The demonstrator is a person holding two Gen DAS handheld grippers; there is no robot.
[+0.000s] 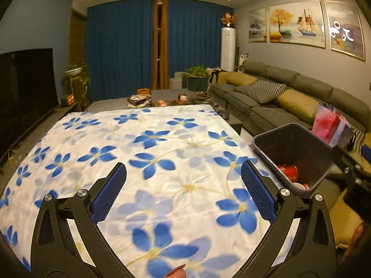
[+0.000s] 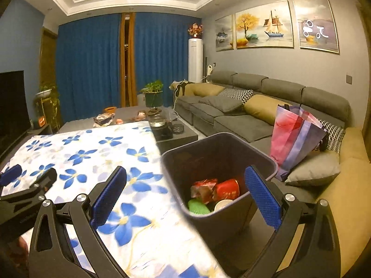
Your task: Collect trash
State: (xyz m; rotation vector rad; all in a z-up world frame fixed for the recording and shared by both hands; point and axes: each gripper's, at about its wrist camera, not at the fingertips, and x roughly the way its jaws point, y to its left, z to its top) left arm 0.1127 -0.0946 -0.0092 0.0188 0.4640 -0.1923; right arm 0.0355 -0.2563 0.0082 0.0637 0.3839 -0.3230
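Meanwhile, the left gripper point(image 1: 183, 180) and right gripper point(image 2: 185, 185) both hang spread wide, empty, over the blue-flowered white tablecloth point(image 1: 162, 153). Only the right view shows the green wad point(image 2: 197, 206) among red wrappers point(image 2: 204, 190) inside the dark plastic bin point(image 2: 185, 153), at two o'clock of the left gripper.

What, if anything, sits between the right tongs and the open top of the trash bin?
Nothing visible. The right tongs are open and empty just above the bin, whose top is uncovered, with a red can and wrappers inside. The flowered tablecloth lies beside it, not over it.
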